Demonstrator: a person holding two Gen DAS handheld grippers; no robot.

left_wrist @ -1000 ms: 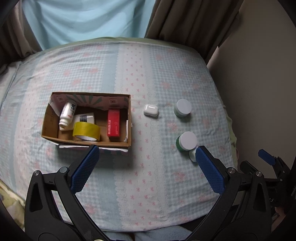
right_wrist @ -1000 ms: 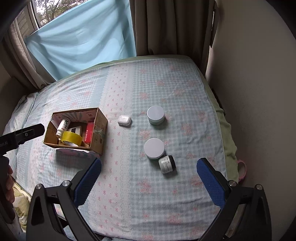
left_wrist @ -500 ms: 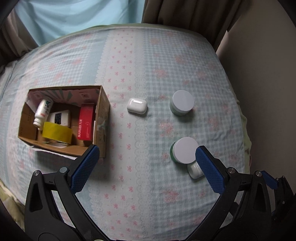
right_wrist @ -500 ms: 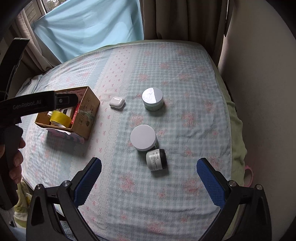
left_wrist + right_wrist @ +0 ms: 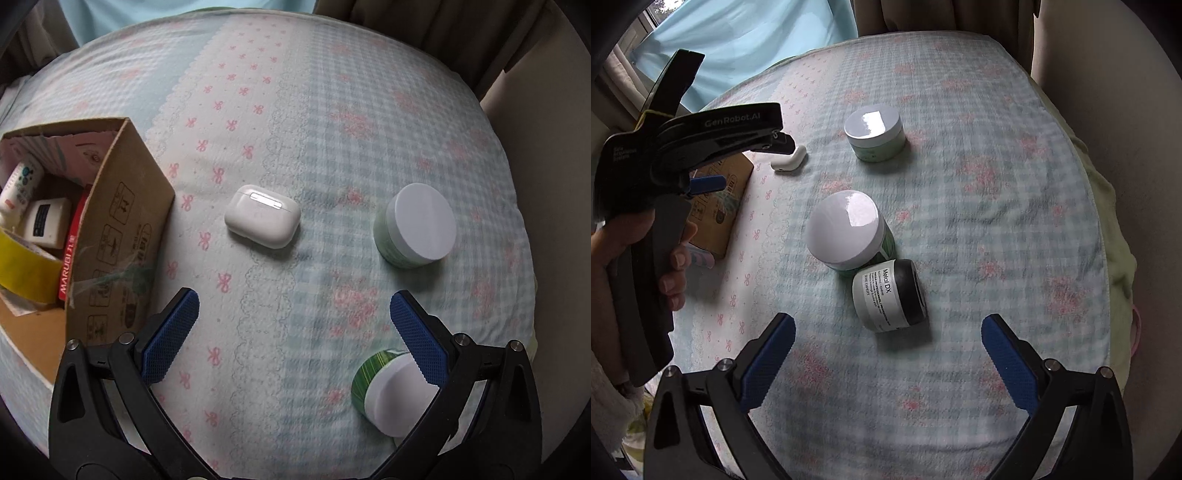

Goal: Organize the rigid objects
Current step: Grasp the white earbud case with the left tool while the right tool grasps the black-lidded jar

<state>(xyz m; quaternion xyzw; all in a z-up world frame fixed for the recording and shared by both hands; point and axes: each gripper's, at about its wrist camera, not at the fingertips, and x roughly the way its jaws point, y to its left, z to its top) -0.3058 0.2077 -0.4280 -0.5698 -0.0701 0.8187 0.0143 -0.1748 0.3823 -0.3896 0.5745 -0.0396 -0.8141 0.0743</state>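
In the left wrist view the cardboard box at the bed's left edge is cut off by the frame, so its yellow tape roll and white bottle show only partly. The nearer green jar sits half behind the left gripper's right finger. In the right wrist view the left gripper covers most of the box and one end of the white earbud case.

Three jars lie on the bedspread — two with white lids, the far jar and the near jar, plus one black-lidded jar on its side. One white earbud case and one cardboard box are there too. Inside the box — partly cut off, so perhaps more — are one yellow tape roll, one red carton and two white bottles, one beside the other.
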